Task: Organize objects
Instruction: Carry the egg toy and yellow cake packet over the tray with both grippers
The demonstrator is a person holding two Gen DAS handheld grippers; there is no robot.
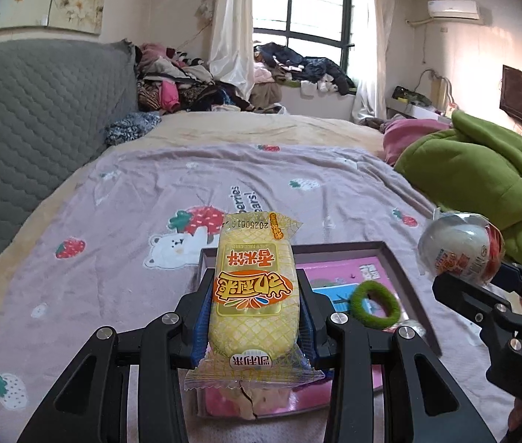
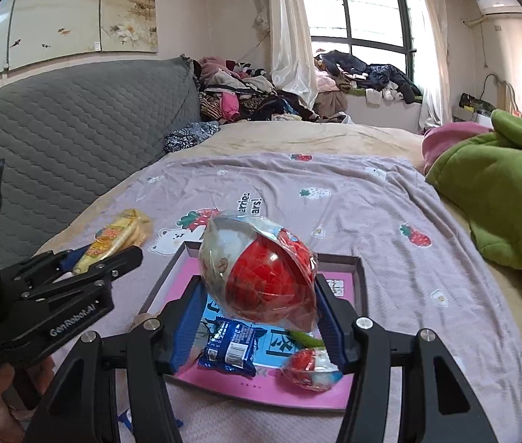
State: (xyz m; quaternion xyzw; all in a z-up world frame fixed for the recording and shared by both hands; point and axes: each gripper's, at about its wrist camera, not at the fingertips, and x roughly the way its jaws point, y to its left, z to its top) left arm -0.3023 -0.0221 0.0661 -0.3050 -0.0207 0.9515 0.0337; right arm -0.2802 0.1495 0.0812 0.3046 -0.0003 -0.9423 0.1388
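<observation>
Both claws are loaded. Left gripper (image 1: 257, 317), at the lower centre of its own view, clenches a yellow rice-cracker packet (image 1: 255, 295) between its blue pads, the packet standing lengthwise up the frame with its crimped end hanging toward the camera. Right gripper (image 2: 257, 306) grasps a red-and-clear toy egg (image 2: 261, 277) in crinkled wrap, held at mid-frame. Beneath both, low in each view, a shallow box lid (image 2: 356, 265) with a pink printed floor lies on the strawberry-print blanket (image 2: 371, 214). Inside it, in the right view, a blue biscuit packet (image 2: 231, 349) sits lower centre and a smaller red-and-white egg (image 2: 310, 369) just right of it. A green hair tie (image 1: 375, 302) lies in the lid in the left view. A green quilt (image 2: 500, 192) is bunched at the right edge
</observation>
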